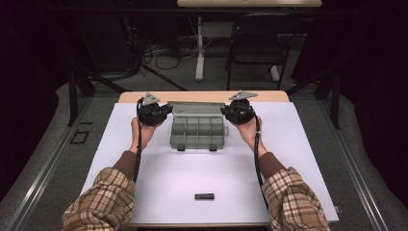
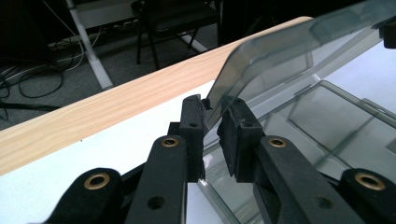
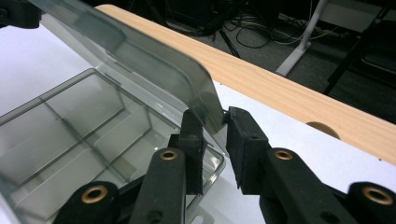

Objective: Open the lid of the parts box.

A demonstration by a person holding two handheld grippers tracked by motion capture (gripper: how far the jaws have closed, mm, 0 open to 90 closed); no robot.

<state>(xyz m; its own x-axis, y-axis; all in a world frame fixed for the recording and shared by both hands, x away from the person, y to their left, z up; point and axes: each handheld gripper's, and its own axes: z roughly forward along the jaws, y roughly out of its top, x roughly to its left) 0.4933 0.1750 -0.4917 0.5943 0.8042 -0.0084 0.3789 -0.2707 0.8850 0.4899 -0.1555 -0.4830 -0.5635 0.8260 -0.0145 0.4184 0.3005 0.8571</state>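
in the high view, a grey compartment box (image 1: 197, 131) lies on the white table cover (image 1: 159, 178), and its clear lid (image 1: 197, 108) stands open at the far side. the left gripper (image 1: 166, 111) is at the left end of the lid and the right gripper (image 1: 226, 111) is at the right end, so the box sits between the two claws, a little nearer to the person than their tips. a small black object (image 1: 204, 196) lies well apart from both claws, close to the near edge.

in the left gripper view, the jaws of the left gripper (image 2: 212, 126) are narrow, with the corner of the lid (image 2: 280, 60) between them. the pads seem to press on the thin plastic. the box (image 2: 327, 121) is just beyond and to the right of the jaws.

in the right gripper view, the right gripper (image 3: 215, 126) is also narrow, and the other corner of the lid (image 3: 140, 56) sits between its jaws, where it looks pinched. the compartments of the box (image 3: 79, 126) lie to the left of this claw, and the wooden table edge (image 3: 289, 93) runs behind it.
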